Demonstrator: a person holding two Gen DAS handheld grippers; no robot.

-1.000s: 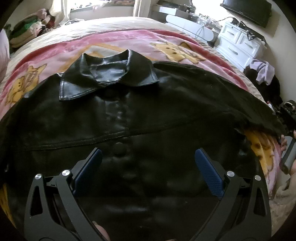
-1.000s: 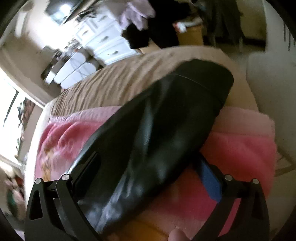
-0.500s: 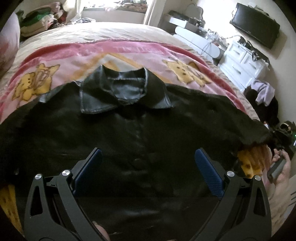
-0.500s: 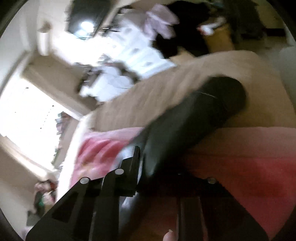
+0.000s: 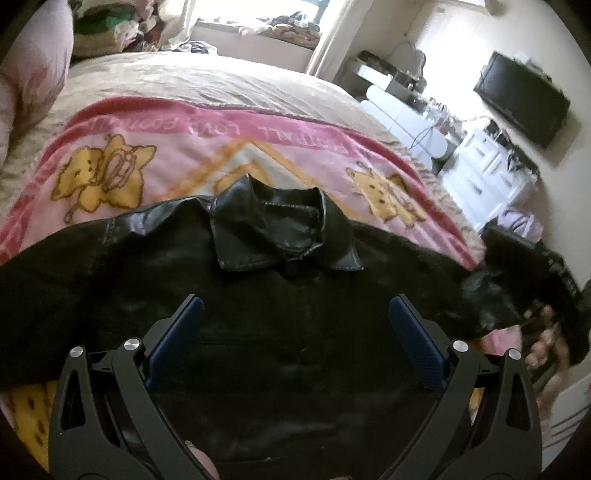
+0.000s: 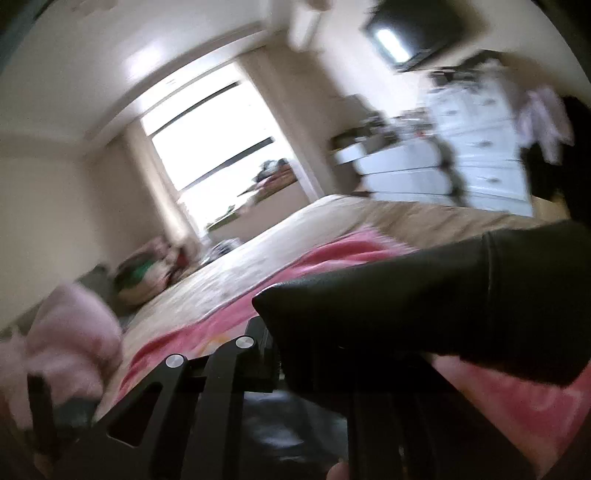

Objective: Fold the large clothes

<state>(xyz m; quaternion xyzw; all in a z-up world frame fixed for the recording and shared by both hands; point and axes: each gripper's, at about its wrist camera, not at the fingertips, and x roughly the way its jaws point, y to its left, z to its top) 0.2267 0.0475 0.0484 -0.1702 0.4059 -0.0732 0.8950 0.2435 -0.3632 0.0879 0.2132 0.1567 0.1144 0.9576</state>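
Note:
A black leather jacket lies front-up on the pink blanket, collar towards the far side. My left gripper is open and empty, held above the jacket's chest. My right gripper is shut on the jacket's right sleeve and holds it lifted off the blanket; the sleeve hides its fingertips. In the left wrist view the lifted sleeve and the right gripper show at the right edge, blurred.
The bed has a beige cover under the blanket. A pink pillow lies at the far left. White drawers and a wall television stand to the right. Piled clothes sit by the window.
My right gripper closed on the sleeve and lifted it, swinging up and towards the bed's middle. My left gripper drew back from the jacket, staying open.

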